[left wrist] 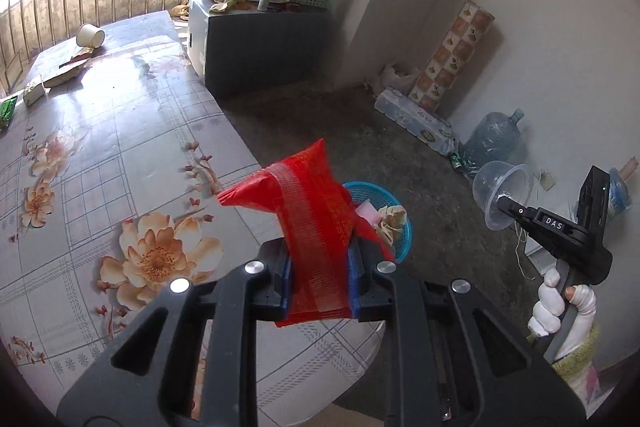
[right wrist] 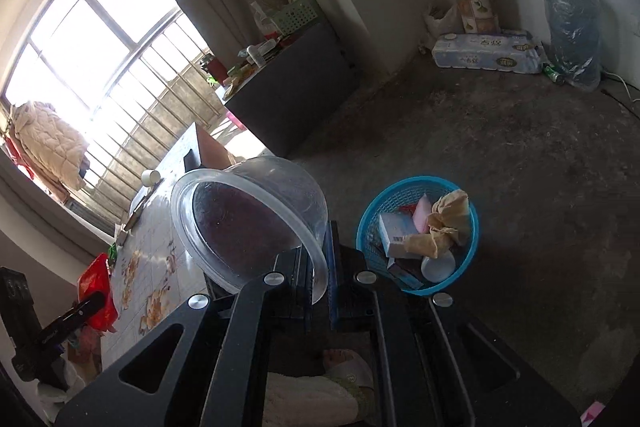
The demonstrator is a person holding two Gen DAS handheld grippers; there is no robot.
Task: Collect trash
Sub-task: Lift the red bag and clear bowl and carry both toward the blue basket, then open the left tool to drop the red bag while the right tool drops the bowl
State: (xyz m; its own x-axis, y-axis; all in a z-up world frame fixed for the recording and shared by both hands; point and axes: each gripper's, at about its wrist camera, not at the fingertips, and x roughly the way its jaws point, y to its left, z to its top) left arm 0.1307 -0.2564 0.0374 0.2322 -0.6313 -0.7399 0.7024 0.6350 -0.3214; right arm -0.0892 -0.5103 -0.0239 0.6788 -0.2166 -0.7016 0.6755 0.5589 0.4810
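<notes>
Two loads are heading to the blue basket [right wrist: 472, 227] on the floor — left gripper [left wrist: 320, 273] clamping a red wrapper [left wrist: 316, 227], right gripper [right wrist: 320, 275] pinching a clear plastic bowl [right wrist: 248, 223] by its thin rim — either is risking slipping and landing outside.

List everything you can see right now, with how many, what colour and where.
red bag: one, red, held between the left gripper's fingers
clear bowl: one, transparent, rim held by the right gripper's fingers
basket: one, blue, on the floor, holding boxes and crumpled paper
table: one, floral cloth, beside the basket
paper cup: one, white, tipped over at the table's far end
cabinet: one, grey, cluttered top, by the window
tissue pack: one, white, floor by the wall
water jug: one, blue, the corner
left gripper: black, shut on the bag
right gripper: black, shut on the bowl
gloved hand: white, holding the right gripper
</notes>
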